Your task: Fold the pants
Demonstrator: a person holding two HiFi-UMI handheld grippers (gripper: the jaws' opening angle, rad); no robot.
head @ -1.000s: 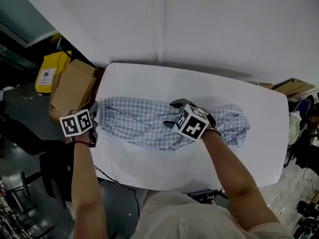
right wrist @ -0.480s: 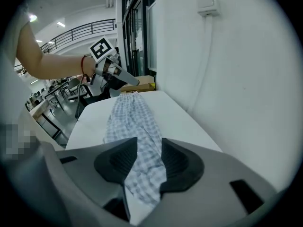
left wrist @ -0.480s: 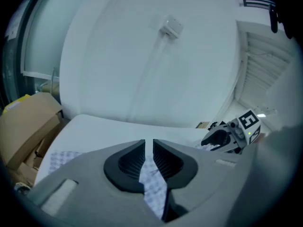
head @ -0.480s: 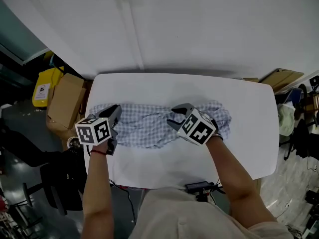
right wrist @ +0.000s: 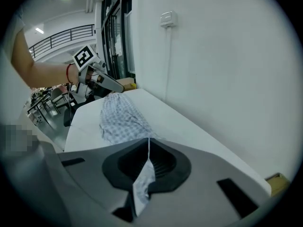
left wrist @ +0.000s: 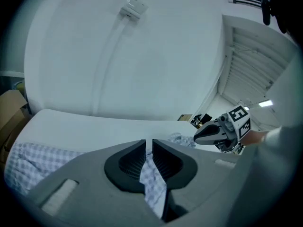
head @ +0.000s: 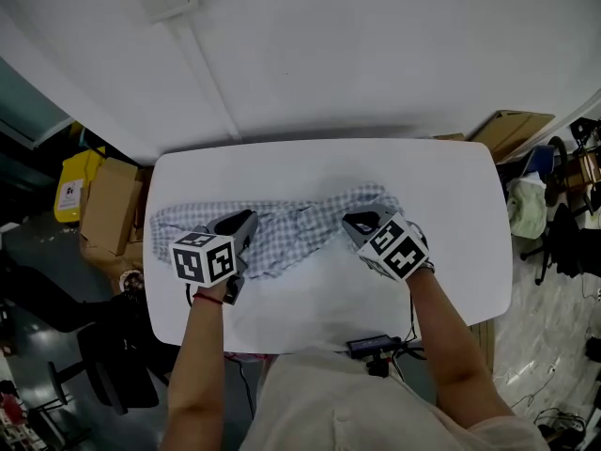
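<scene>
Head view: the left gripper (head: pixel 242 225) and right gripper (head: pixel 362 222) each pinch the checked pants (head: pixel 282 238), which stretch between them on the surface (head: pixel 451 205). A pull against dragging cloth could slip these thin pinches.

Left gripper view: the jaws are clamped on a fold hanging beneath them.

Right gripper view: the jaws are together on a thin strip, and the rest lies ahead.

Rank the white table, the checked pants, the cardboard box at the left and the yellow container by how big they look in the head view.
1. white table
2. checked pants
3. cardboard box, partly hidden by the table's edge
4. yellow container
The box and the container sit lower, farther from the camera, so they may look smaller than they are.
</scene>
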